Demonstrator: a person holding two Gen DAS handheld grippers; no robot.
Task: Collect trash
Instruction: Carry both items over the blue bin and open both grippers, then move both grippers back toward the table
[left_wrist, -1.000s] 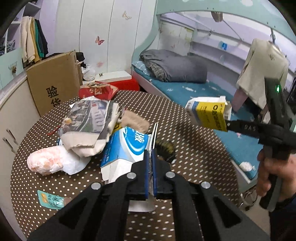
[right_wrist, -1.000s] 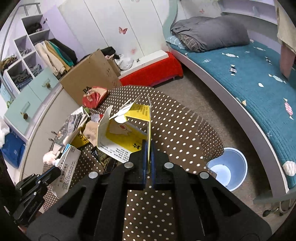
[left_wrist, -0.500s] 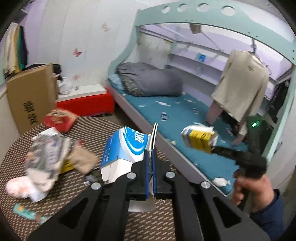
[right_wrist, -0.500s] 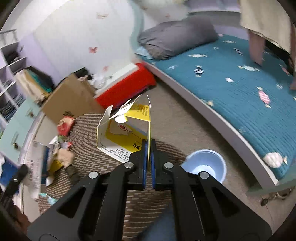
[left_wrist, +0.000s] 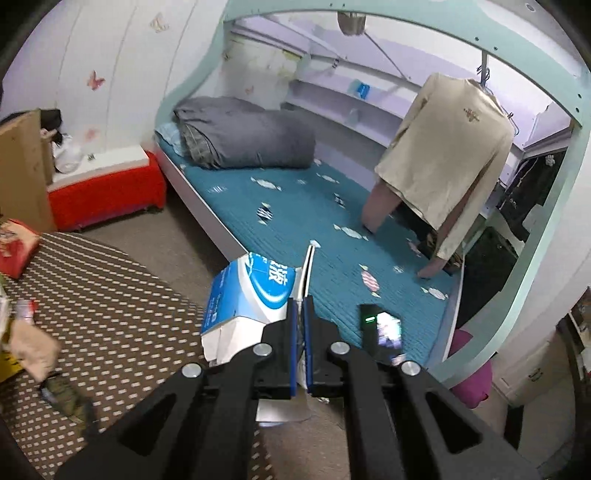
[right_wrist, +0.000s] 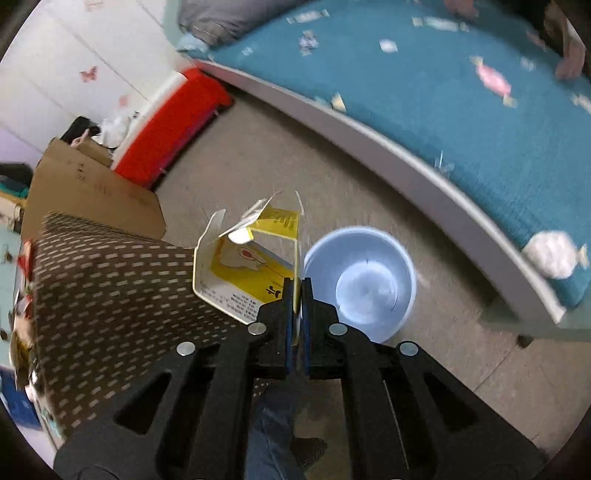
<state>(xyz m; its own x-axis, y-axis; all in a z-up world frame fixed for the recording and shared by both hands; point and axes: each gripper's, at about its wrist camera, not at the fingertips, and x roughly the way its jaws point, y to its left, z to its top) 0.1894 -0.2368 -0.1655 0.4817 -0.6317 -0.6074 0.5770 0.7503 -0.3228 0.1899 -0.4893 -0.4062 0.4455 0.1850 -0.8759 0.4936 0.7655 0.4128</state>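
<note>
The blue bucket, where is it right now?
In the right wrist view the blue bucket stands on the floor between the dotted table and the bed, just right of the yellow carton that the right claw holds.

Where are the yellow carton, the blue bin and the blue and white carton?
yellow carton (right_wrist: 240, 273): right wrist view, printed yellow side.
blue bin (right_wrist: 360, 284): right wrist view, inside bottom.
blue and white carton (left_wrist: 251, 291): left wrist view, printed top face.
</note>
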